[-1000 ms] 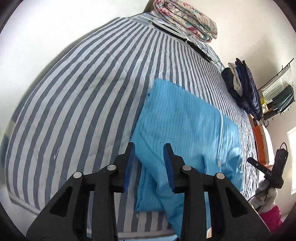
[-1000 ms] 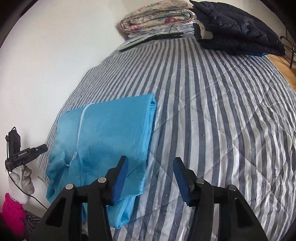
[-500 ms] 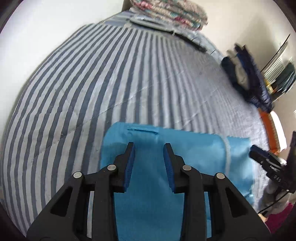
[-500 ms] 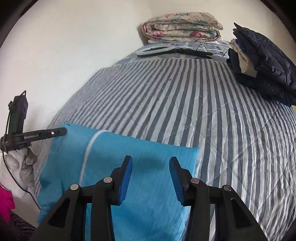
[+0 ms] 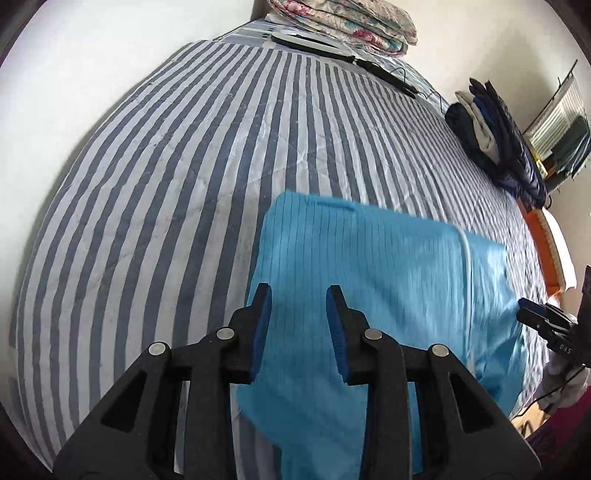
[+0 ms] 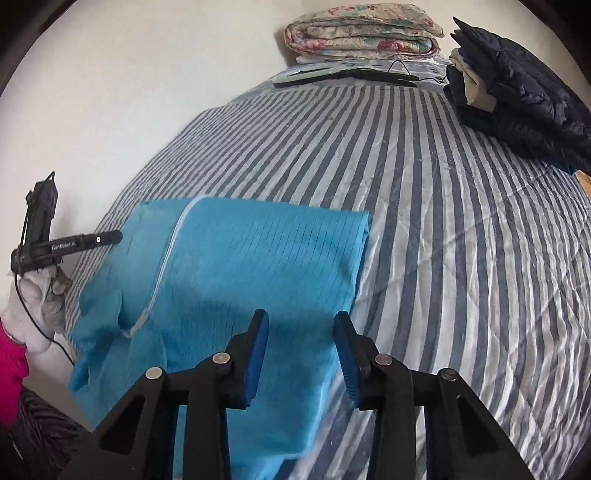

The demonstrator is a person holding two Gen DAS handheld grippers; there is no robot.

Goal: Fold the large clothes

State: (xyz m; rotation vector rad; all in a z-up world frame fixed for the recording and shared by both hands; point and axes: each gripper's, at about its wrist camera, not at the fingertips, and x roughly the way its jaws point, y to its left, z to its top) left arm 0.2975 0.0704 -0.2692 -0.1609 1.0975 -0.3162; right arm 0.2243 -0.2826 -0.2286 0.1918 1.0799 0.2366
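Garment: a bright blue garment [image 5: 369,280] lies folded on the near part of the striped bed cover [image 5: 166,192]; its lower end hangs over the bed's near edge.
Garment edges: in the right wrist view the garment [image 6: 251,266] has a straight far edge and a square far-right corner; a pale zip line runs down its left part.
Left gripper: the left gripper [image 5: 298,325] is released, jaws apart, nothing between them; it hangs above the garment's left part.
Right gripper: the right gripper [image 6: 301,350] is likewise released and holds nothing; it hangs over the garment's right edge.
Open room: a wide bare stretch of cover lies left of the garment in the left view, and right and beyond it in the right view.
Far end: a folded floral quilt [image 6: 362,33] sits at the head of the bed, with a flat dark device and cable [image 6: 343,74] just in front of it.
Right side: a pile of dark jackets [image 6: 517,96] sits near the bed's right edge, well apart from the garment.
Only in left view: a rack of hanging clothes [image 5: 561,129] past the jackets.
Only in right view: the gloved hand [image 6: 40,299] holding the other gripper, which reads roughly "GenRobot.AI".
Other writing: "DAS" shows on the gripper seen in the left view's right rim.
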